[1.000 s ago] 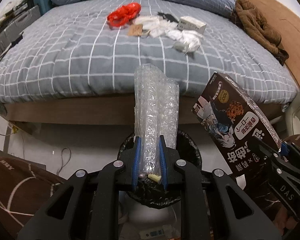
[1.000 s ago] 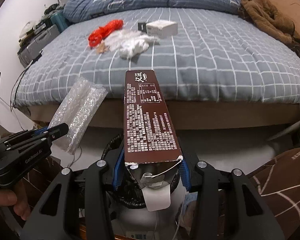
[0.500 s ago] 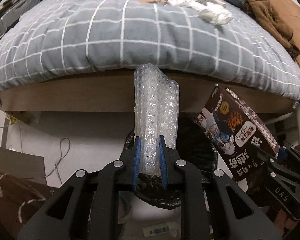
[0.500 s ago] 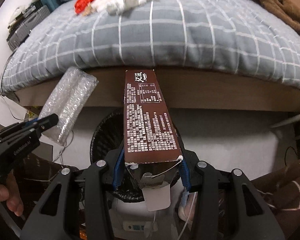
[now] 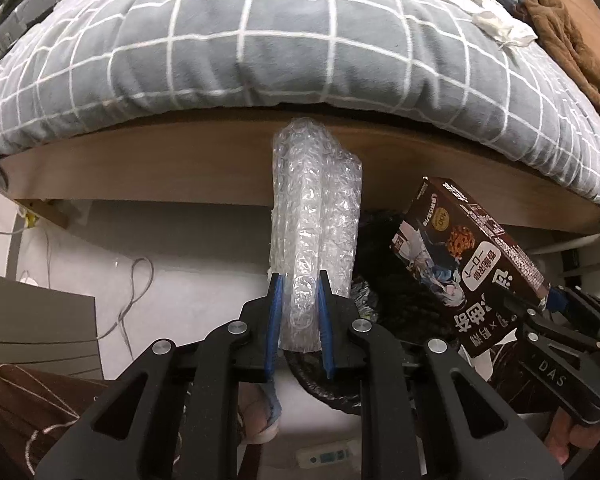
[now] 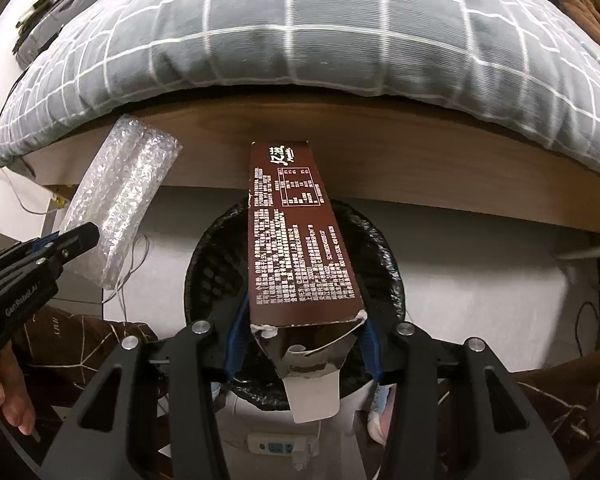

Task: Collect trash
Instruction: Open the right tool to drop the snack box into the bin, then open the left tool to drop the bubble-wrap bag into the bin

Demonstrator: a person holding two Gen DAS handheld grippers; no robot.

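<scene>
My left gripper (image 5: 299, 280) is shut on a roll of clear bubble wrap (image 5: 316, 216) that stands upright between its blue pads. My right gripper (image 6: 302, 312) is shut on a long brown snack box (image 6: 296, 240), held over the round black-lined trash bin (image 6: 216, 256) on the floor. In the left wrist view the box (image 5: 468, 264) and the right gripper (image 5: 556, 304) are at the right, and the bin (image 5: 380, 240) sits behind the bubble wrap. In the right wrist view the bubble wrap (image 6: 124, 200) and the left gripper (image 6: 72, 240) are left of the bin.
The bed with a grey checked duvet (image 5: 260, 40) and its wooden frame (image 6: 420, 168) rises just beyond the bin. White crumpled trash (image 5: 504, 28) and a brown garment (image 5: 564, 40) lie on the bed. A white power strip (image 6: 280, 446) and cables (image 5: 132, 296) lie on the floor.
Both grippers have dropped lower and closer to the bed's side, tilting down. The bin now lies right under the snack box. Both holds are unchanged.
</scene>
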